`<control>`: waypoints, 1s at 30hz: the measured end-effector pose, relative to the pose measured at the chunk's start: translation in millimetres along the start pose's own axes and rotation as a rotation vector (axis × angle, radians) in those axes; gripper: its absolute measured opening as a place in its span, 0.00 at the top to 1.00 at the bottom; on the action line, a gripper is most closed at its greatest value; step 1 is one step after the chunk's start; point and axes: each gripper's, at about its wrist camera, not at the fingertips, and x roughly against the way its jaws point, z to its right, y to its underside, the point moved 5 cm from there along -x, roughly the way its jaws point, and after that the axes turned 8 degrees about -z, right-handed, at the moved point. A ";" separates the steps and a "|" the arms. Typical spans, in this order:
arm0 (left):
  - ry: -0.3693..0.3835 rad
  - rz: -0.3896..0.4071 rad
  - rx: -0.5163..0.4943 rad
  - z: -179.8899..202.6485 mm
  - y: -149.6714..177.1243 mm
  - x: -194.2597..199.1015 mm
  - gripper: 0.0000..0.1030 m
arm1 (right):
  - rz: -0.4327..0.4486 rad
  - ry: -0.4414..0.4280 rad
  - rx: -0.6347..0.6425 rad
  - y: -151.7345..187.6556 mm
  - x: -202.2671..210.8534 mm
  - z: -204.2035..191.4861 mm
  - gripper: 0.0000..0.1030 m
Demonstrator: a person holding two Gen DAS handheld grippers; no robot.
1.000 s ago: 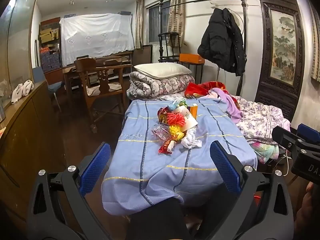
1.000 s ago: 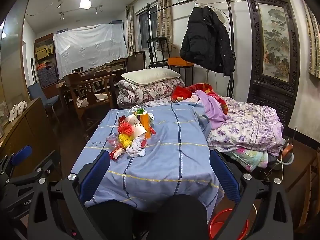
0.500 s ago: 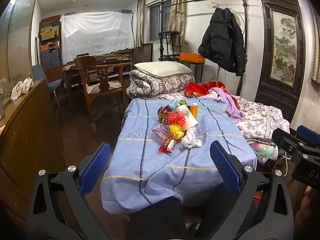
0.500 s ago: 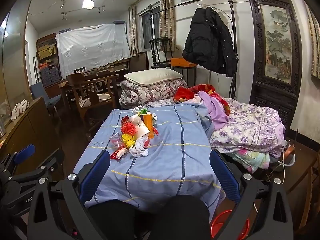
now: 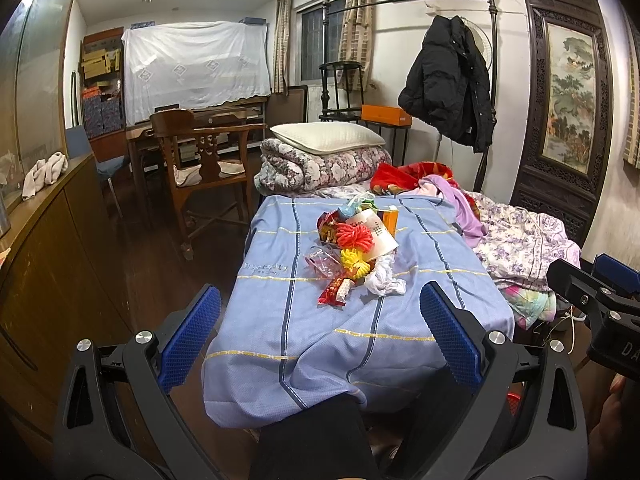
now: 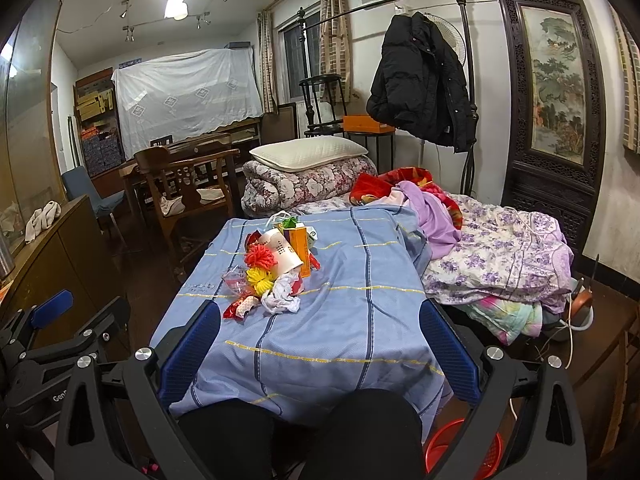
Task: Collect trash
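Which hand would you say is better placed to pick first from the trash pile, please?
Left, probably. The trash pile lies almost centred ahead of the left tongs, but off to the left of the right tongs. Both tongs are open and empty.

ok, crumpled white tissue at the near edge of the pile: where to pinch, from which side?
Pinch the crumpled white tissue across its raised middle, coming from above on the near side; the pile crowds its far side. Right gripper is open.

on the blue sheet (image 5: 360, 332): 2 pompoms (image 5: 354, 236), 1 crumpled tissue (image 5: 384, 280), 1 orange box (image 5: 390, 220).
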 end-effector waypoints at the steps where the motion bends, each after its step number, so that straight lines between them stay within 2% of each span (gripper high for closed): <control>1: 0.000 0.000 0.001 -0.4 0.2 -0.6 0.07 | 0.000 0.000 0.000 1.6 -1.4 0.5 0.06; 30: 0.003 -0.051 0.051 -12.5 1.8 -17.3 0.07 | -0.030 -0.019 -0.013 5.4 -11.6 3.1 0.06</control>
